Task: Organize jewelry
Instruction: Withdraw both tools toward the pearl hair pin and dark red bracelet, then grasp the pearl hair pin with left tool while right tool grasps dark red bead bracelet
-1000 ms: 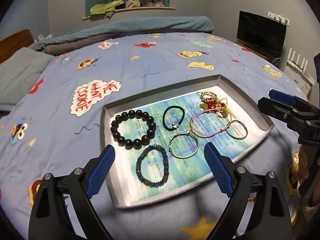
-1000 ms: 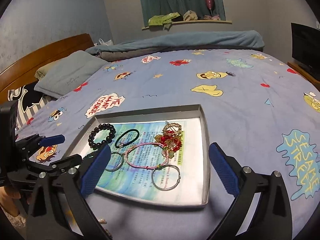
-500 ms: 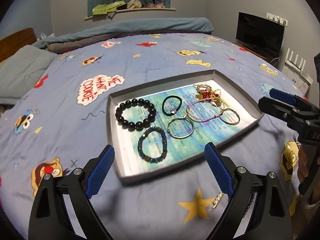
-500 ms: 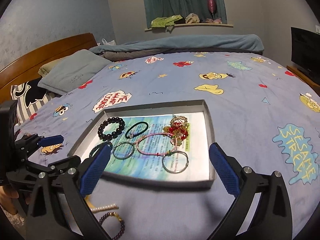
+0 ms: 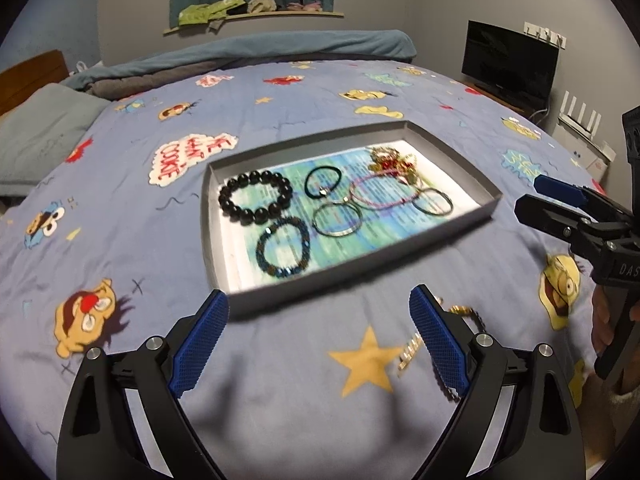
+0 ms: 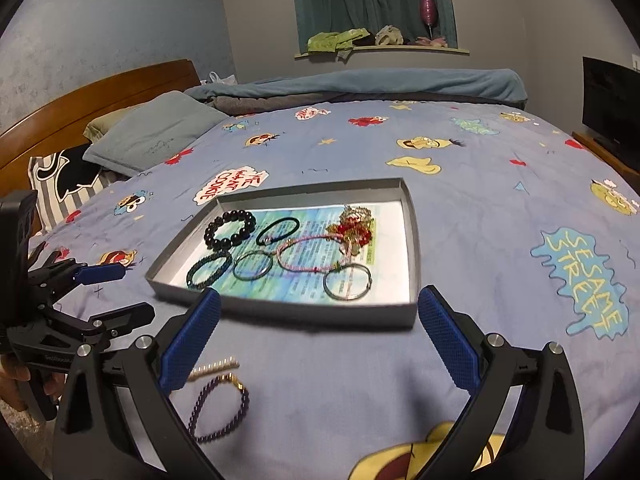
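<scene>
Dim indoor light; slight motion blur; fisheye-bent, dark-vignetted edges.

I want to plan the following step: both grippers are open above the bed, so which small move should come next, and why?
Probably lower the right gripper toward the purple bead bracelet. It lies on the bedspread outside the grey tray, beside a small pearl strand, while the other pieces already lie inside the tray. The bracelet is just in front of this gripper's left finger, and both grippers hold nothing.

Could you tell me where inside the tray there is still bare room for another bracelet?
The tray is free along its right wall and near right corner, beside the silver ring. The left half is crowded: black bead bracelet, hair tie, dark beaded bracelet.
</scene>
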